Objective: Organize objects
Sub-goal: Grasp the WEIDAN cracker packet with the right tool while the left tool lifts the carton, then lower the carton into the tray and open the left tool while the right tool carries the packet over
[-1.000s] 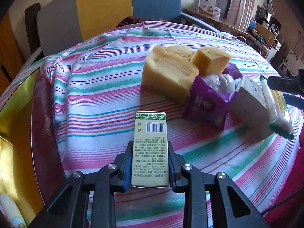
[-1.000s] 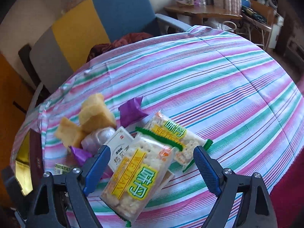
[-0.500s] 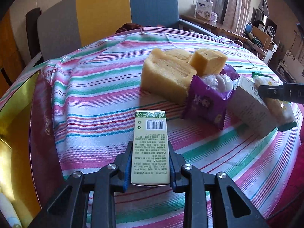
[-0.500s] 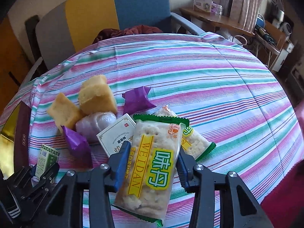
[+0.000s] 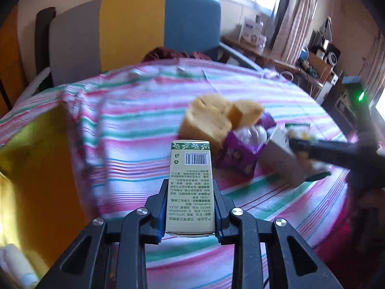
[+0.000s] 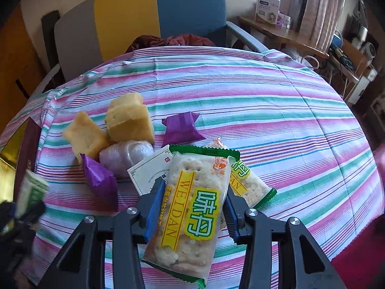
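Both hands are loaded here, so the trick now is carrying stuff off without wrecking the pile. The left gripper (image 5: 191, 213) has its fingers clamped tight on the narrow sides of a small green-topped box (image 5: 190, 187), low centre of the left view, barcode end pointing away, and it looks to be clear of the table (image 5: 134, 144). The right gripper (image 6: 190, 208) has its fingers closed in on a cracker pack (image 6: 192, 202) at bottom centre of its view; the wrapper is pinched at the waist and both ends stick out past the fingers.

My take on doing this bit well: lift the cracker pack straight up before swinging anywhere. It sits on top of a second cracker pack (image 6: 250, 185) and a white card box (image 6: 151, 171), with purple packets (image 6: 101, 180) and yellow sponge blocks (image 6: 130, 120) just beside, so dragging sideways would probably pull the lot along. The wrapper is slippery and the crackers are brittle, so I'd go firm but not crushing, and keep it level so it doesn't slide out.

The open gold-lined box (image 5: 31, 159) at the left edge of the left view looks like the likely drop spot, though I can't say for sure. Take the small box in first, since that hand is nearer, and keep the two grippers apart.
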Available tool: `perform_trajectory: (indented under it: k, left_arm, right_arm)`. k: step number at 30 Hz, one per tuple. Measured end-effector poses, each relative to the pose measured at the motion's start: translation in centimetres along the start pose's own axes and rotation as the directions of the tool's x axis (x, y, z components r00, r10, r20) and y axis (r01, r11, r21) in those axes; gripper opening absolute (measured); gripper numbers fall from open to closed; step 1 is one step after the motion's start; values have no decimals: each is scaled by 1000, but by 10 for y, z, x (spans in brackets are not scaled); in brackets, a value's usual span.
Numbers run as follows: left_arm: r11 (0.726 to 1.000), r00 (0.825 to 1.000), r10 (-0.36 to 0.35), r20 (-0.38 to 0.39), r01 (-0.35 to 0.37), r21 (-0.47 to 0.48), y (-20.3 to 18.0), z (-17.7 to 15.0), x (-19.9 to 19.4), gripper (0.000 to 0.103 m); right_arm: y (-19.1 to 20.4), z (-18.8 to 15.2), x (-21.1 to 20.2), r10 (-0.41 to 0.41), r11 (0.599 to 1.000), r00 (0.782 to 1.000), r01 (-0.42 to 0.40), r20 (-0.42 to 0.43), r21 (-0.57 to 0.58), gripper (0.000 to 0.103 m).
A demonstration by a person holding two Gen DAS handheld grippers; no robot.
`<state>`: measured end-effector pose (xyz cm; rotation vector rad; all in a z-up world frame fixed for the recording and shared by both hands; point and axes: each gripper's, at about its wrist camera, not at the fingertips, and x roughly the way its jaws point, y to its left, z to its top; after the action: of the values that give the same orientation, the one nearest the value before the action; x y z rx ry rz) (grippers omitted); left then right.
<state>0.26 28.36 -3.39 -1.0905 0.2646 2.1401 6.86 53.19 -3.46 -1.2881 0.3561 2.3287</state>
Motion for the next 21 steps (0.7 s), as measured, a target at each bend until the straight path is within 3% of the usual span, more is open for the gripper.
perform_trajectory:
  k: [2,7,13,17,21]
  left_arm:
    - [1000,1000,20,11,-20,-18,22,3,-20,30]
    - [985,990,142,-4,-142,-101,117,4,-54,30]
    - [929,951,282,-126,-303,-212,231,-11,-54,30]
    - [899,926,312,-214,-361,-249,274,-27,-42,30]
    - [882,900,335,-279,-403,-244,285,-44,-32,30]
  right_arm:
    - [1,0,0,-4,1000,1000,4,5,-8,46]
    - [5,-1,-1,-15,999,1000,16,15,-31,46]
    - [8,-2,-1,-24,999,999,25,22,-49,46]
    - [7,-2,-1,-21,999,1000,22,23,-47,46]
    - [7,-2,0,-20,998,999,21,26,-51,46]
